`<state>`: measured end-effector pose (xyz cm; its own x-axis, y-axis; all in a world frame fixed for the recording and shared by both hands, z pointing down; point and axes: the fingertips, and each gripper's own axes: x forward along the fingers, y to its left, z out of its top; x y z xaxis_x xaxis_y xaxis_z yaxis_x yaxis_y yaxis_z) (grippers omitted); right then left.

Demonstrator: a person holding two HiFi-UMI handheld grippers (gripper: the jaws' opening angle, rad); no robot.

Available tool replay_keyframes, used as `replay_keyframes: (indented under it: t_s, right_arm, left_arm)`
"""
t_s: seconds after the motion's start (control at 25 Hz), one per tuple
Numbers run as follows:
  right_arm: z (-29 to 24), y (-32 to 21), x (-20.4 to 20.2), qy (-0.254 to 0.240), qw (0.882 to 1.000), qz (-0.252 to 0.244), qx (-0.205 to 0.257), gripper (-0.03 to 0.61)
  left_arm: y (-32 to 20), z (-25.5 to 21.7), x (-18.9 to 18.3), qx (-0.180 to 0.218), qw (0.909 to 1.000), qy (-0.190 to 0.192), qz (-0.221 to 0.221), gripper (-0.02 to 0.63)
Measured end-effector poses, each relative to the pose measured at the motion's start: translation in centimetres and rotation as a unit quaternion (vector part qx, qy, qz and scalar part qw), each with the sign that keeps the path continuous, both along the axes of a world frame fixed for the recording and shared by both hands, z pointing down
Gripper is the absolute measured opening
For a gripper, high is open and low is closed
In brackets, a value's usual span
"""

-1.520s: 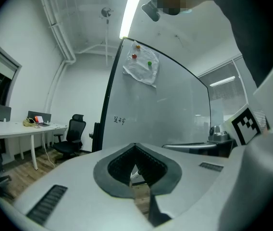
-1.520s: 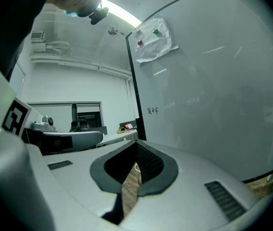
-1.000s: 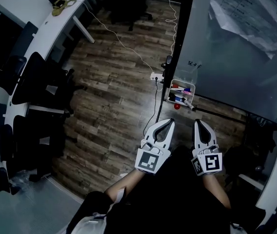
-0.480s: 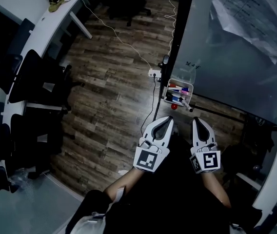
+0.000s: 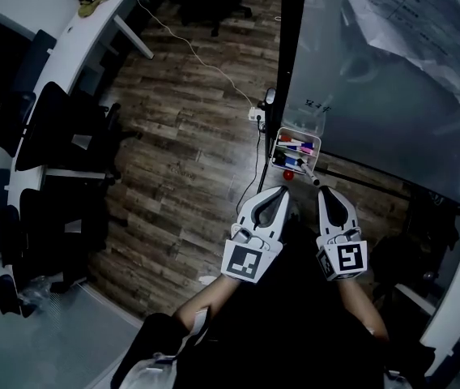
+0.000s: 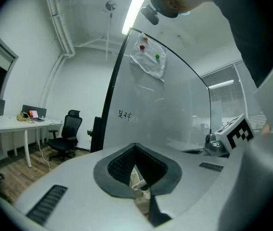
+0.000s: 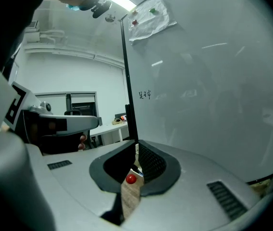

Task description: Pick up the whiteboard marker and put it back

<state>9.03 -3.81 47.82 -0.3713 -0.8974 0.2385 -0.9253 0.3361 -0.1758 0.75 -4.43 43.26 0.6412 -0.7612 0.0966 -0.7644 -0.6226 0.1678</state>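
You faced the whiteboard [image 5: 376, 96] with the reach still unstarted. The whiteboard marker [image 5: 296, 147] lay among others in the small tray [image 5: 317, 143] at the board's lower edge, ahead of both tools. Your left hand-held gripper [image 5: 277, 194] and right hand-held gripper [image 5: 326, 194] were clenched on nothing, so I judge one needed opening and lowering onto the tray.

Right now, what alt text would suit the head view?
The left gripper and right gripper, jaws together and empty, point at a small white tray of markers at the foot of a whiteboard. Wooden floor and a long white desk lie leftward.
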Motion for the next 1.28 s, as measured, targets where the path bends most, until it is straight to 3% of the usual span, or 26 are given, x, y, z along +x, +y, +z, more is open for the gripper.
replay_keyframes:
  t_s: [1.28]
  right_arm:
    - [5.9,-2.6,-0.7,0.027,0.997,-0.022,-0.066,0.103]
  left_arm:
    - [-2.1,2.2,-0.1,-0.032,0.9994,-0.013,0.0,0.008]
